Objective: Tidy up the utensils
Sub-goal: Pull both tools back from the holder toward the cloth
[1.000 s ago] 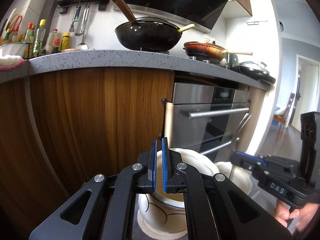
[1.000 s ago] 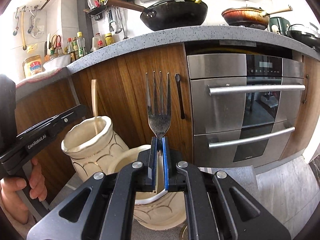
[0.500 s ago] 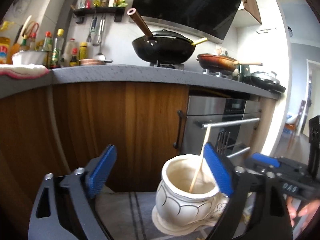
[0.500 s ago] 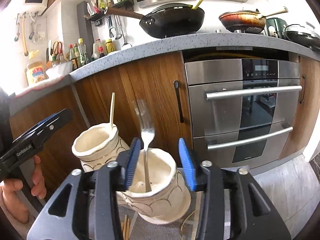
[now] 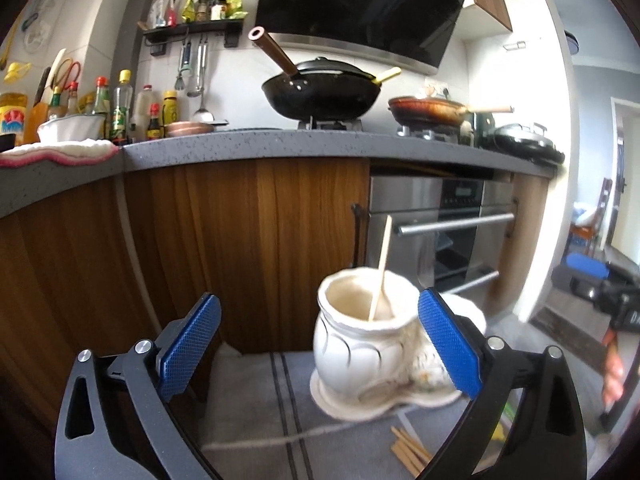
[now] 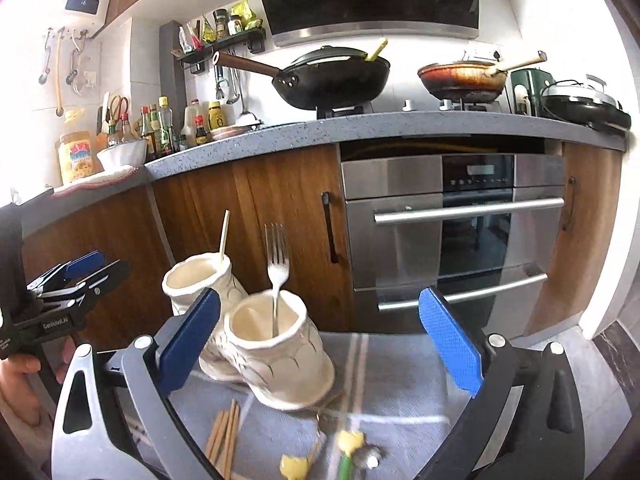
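Kitchen backdrop: wood-fronted cabinets, steel oven point(image 6: 452, 240) at right, speckled worktop with a black wok point(image 5: 320, 92) on the hob.

Bench point(image 6: 400, 384): grey striped cloth surface, near foreground, carrying all task items.

Holders: two cream ceramic pots joined on one base. Far-left pot point(image 5: 360, 332) holds one chopstick point(image 5: 380, 268), leaning. Near-right pot point(image 6: 276, 356) holds one fork point(image 6: 276, 264), tines up, upright.

Left tool point(image 5: 316, 344): jaws have just been opening and stand wide; nothing gripped. The far-left pot sits between the pads in view but ahead of them, untouched.

Right tool point(image 6: 316, 348): jaws have just been opening, spread fully; nothing gripped. The fork stands free in its pot.

Loose stock, near edge of bench: a bundle of wooden chopsticks point(image 6: 224, 436) just left of the pots' base; yellow-handled utensils point(image 6: 348, 444) nearest the camera, blurred, kind uncertain.

Handling note, step in hand (judged): fetch the next loose item. Keep jaws wide on approach, come down low over the cloth, close across one chopstick's shaft rather than the whole bundle, lift clear of the pot rim before tilting it in. Chopsticks go far-left, metalware near-right. Avoid knocking the fork.
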The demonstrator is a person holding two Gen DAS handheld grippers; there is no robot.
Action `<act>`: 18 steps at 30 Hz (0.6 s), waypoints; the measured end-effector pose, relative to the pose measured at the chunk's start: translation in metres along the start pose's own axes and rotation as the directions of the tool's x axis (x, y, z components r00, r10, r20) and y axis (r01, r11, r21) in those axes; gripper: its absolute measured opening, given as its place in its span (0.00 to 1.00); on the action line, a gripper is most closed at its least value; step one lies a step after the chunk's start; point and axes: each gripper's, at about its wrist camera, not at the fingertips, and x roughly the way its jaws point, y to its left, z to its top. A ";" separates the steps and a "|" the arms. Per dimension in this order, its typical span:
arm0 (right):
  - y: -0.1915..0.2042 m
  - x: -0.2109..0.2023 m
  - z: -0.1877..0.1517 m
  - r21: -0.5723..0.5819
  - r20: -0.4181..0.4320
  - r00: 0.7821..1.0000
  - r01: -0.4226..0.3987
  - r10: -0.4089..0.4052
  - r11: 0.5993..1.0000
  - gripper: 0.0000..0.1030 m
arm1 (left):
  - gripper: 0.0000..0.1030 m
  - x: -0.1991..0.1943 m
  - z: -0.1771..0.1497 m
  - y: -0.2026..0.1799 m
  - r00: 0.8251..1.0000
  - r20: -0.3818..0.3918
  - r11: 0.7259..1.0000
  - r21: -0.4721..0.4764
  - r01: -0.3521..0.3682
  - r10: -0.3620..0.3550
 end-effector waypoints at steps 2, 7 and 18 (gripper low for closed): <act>-0.003 -0.005 -0.003 0.004 -0.015 1.000 0.005 -0.005 1.000 0.95 | 0.95 -0.002 -0.005 -0.004 1.000 -0.021 1.000 0.004 0.009 -0.009; -0.010 -0.016 -0.017 -0.013 -0.059 0.997 0.040 -0.041 0.999 0.95 | 0.95 0.002 -0.028 -0.014 0.986 -0.160 0.999 -0.006 0.047 -0.047; -0.027 -0.018 -0.068 -0.078 -0.210 0.971 0.098 -0.112 0.992 0.95 | 0.95 0.023 -0.097 -0.033 0.895 -0.444 0.999 -0.017 0.034 -0.038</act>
